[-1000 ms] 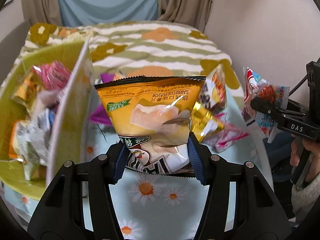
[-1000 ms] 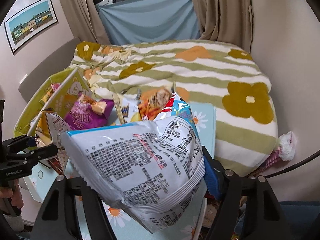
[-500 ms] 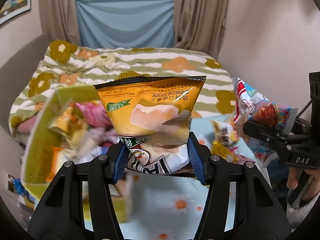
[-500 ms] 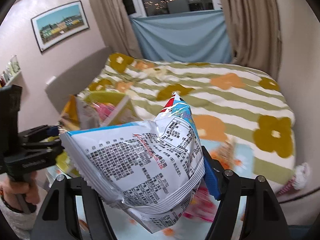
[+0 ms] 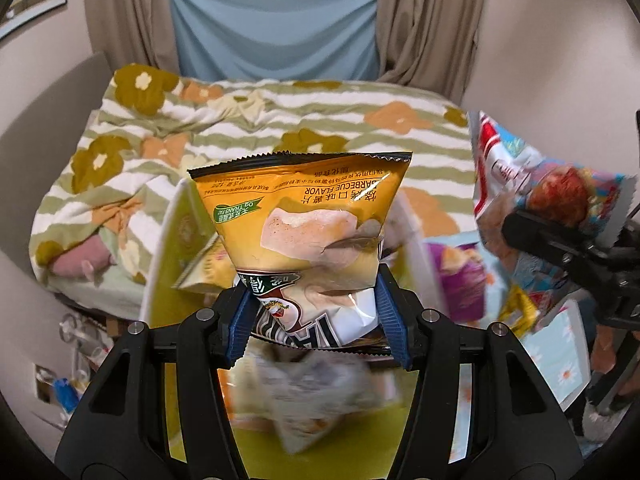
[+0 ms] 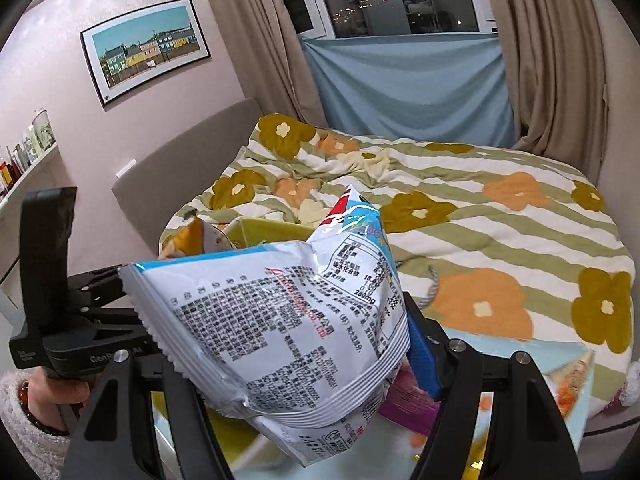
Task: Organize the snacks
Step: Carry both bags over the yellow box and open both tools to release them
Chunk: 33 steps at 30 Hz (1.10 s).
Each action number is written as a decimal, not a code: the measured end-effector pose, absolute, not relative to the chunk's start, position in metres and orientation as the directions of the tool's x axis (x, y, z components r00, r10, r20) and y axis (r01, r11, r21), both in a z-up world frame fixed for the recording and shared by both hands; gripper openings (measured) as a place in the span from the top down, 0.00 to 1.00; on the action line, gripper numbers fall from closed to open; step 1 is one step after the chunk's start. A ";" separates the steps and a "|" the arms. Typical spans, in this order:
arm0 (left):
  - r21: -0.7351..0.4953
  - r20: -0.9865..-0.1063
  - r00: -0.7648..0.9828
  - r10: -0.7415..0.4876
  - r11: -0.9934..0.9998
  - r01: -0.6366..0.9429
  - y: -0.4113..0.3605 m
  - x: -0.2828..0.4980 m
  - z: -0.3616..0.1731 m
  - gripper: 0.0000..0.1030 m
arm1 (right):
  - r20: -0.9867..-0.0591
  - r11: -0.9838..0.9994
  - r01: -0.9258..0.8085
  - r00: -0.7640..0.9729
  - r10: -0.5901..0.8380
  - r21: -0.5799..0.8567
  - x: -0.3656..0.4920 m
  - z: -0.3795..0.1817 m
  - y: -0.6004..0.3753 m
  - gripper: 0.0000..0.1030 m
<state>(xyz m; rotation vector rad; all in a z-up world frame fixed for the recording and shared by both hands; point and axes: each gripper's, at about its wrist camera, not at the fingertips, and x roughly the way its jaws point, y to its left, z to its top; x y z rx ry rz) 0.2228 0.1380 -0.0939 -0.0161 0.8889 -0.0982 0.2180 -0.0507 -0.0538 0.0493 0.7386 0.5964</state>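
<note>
The left gripper (image 5: 316, 320) was squeezed onto a yellow barbecue chip bag (image 5: 308, 232), which stood up in the middle of the frame. Under it, at the bottom of the frame, sat a yellow-green box (image 5: 360, 432) with a blurry snack pack (image 5: 308, 408) already inside.

The right gripper (image 6: 288, 364) was clamped on a white and blue snack bag (image 6: 280, 320), low in the middle of its frame. Behind that bag, the rim of the same box (image 6: 264, 226) peeked out.

Both bags were up in the air, so the step looked like carrying snacks to the box. Next, each bag likely needed to come down into the box, and then the jaws should let go. A purple snack bag (image 5: 460, 280) waited on the right.
</note>
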 end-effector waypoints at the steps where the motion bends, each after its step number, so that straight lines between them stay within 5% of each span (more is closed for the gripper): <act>1: -0.049 -0.782 0.616 -0.090 0.995 0.083 0.146 0.226 -0.099 0.47 | -0.625 0.837 -0.489 0.581 0.522 0.246 0.222 -0.056 -0.039 0.34; 5: -0.057 -0.825 0.551 -0.124 0.989 0.138 0.165 0.241 -0.123 0.40 | -0.642 0.848 -0.466 0.576 0.506 0.251 0.228 -0.064 -0.014 0.34; 7: -0.076 -0.833 0.532 -0.151 0.984 0.161 0.170 0.242 -0.130 0.04 | -0.652 0.857 -0.450 0.576 0.494 0.251 0.230 -0.069 -0.005 0.34; 8: -0.081 -0.827 0.538 -0.161 0.982 0.169 0.173 0.241 -0.131 0.00 | -0.658 0.862 -0.440 0.575 0.486 0.252 0.230 -0.072 0.001 0.34; 29: -0.135 -0.805 0.573 -0.155 0.988 0.079 0.209 0.213 -0.123 0.00 | -0.676 0.865 -0.472 0.583 0.451 0.170 0.250 -0.080 0.035 0.33; 33: -0.132 -0.816 0.560 -0.141 0.990 0.056 0.212 0.212 -0.129 0.00 | -0.674 0.855 -0.489 0.575 0.465 0.173 0.253 -0.086 0.041 0.19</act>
